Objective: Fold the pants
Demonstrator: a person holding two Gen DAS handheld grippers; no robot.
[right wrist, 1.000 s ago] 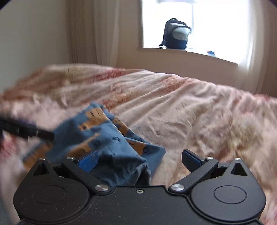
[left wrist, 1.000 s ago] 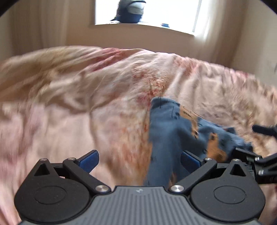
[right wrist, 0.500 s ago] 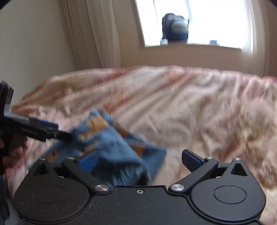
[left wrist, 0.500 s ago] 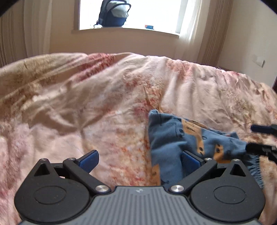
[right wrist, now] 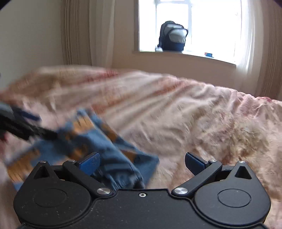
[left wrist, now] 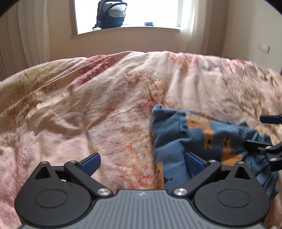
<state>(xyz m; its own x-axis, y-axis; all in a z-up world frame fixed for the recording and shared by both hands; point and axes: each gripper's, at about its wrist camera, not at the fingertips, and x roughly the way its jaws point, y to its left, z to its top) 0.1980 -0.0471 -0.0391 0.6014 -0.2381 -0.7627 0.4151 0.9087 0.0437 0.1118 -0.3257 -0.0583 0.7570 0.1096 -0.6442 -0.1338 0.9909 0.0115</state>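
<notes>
Small blue pants (left wrist: pixel 193 137) with orange animal prints lie folded into a bundle on the pink floral bedspread (left wrist: pixel 105 109). My left gripper (left wrist: pixel 141 163) is open and empty, with the pants under its right finger (left wrist: pixel 193 163). My right gripper (right wrist: pixel 141 163) is open and empty, with the pants (right wrist: pixel 105 146) under its left finger (right wrist: pixel 90 163); this view is blurred. The right gripper also shows in the left wrist view (left wrist: pixel 264 133), open, at the pants' right end. The left gripper's fingers (right wrist: pixel 26 126) show at the left of the right wrist view.
The rumpled bedspread (right wrist: pixel 193 114) fills both views. Behind the bed is a wall with a window; a dark backpack (left wrist: pixel 111 15) and a small blue item (left wrist: pixel 149 23) sit on the sill. Curtains hang at both sides.
Both grippers have drawn back and tilted up from the bed, so more of the window and wall shows. The pants stay on the bed. Both stay open.
</notes>
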